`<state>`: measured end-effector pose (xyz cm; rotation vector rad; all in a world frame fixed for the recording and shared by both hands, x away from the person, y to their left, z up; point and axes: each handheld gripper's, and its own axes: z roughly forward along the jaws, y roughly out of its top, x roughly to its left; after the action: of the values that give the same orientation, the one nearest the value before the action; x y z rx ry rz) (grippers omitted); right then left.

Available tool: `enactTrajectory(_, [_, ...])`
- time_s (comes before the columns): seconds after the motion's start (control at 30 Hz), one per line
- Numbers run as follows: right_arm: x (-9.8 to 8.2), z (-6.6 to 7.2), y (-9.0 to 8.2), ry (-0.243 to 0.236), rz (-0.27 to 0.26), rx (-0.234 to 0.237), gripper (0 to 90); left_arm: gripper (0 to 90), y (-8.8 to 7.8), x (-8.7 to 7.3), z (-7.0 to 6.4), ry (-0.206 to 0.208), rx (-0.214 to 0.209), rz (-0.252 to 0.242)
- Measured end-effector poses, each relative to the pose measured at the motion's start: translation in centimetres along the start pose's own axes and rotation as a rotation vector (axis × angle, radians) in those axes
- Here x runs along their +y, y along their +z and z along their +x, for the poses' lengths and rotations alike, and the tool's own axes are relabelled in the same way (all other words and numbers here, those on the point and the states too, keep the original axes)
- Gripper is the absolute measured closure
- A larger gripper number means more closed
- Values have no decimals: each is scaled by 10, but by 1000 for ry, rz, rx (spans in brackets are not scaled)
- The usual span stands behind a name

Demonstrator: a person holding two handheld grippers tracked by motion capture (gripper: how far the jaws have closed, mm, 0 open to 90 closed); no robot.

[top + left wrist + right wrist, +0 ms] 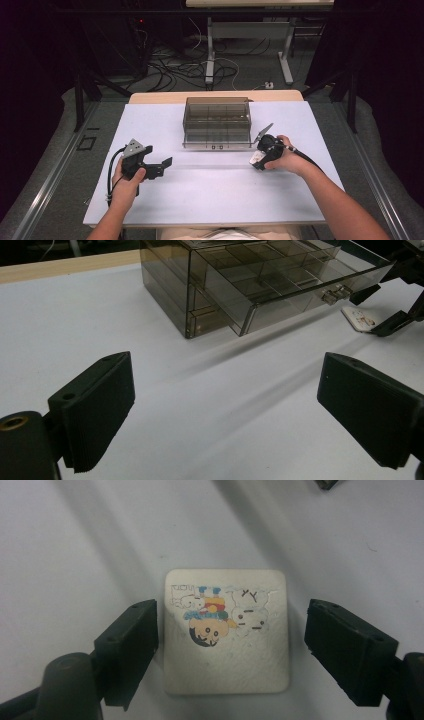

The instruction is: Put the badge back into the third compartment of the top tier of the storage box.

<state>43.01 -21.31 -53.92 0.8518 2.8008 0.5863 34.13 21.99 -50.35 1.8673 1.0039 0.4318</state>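
— Straddling the small square card [227, 632], the right gripper's [232, 647] jaws stand apart, one on each side of it; the left one looks at or just beside the card's edge, and the right one has a gap to it.

— Where does the card lie?

— Flat on the white tabletop [210, 190], right of the middle, just near of the smoky clear drawer box [216, 122]. It carries a cartoon print, upside down in the right gripper view.

— And the left gripper [162, 165]?

— Its jaws are open with nothing between them, only bare tabletop. It sits at the left, well apart from the card, aimed toward the right.

— The box?

— Its drawer [300, 292] is pulled out toward the near side, showing divided compartments.
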Motion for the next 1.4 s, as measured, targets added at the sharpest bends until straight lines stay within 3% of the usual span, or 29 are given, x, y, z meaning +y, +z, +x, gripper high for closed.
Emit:
enactTrajectory(0.17, [0, -2, 0, 3, 5, 15, 220, 88, 0, 0, 0, 0, -1, -1])
enactTrajectory(0.23, [-1, -1, 2, 46, -5, 23, 222, 89, 0, 0, 0, 0, -1, -1])
enactTrajectory(0.27, [-1, -4, 3, 17, -23, 31, 224, 89, 0, 0, 0, 0, -2, -1])
enactTrajectory(0.4, [-1, -5, 0, 17, 18, 40, 226, 90, 0, 0, 0, 1, 0, -1])
enactTrajectory(0.63, [-2, -4, 1, 31, 4, 44, 230, 93, 0, 0, 0, -1, -1, -1])
enactTrajectory(0.83, [-2, -5, 1, -1, -7, 52, 264, 95, -1, 0, 0, -5, 5, -5])
enactTrajectory(0.9, [-2, -3, 1, 30, -2, 53, 268, 95, -1, -1, 1, -7, 6, -7])
enactTrajectory(1.0, [-2, -5, 1, 1, -8, 55, 285, 97, -1, -1, 1, -10, 7, -7])
enactTrajectory(1.03, [-2, -6, 0, -5, -8, 55, 329, 97, -1, -1, 1, -7, 7, -8])
enactTrajectory(1.4, [-1, -4, -1, -1, -6, 50, 331, 99, -2, -1, 2, -9, 10, -7])
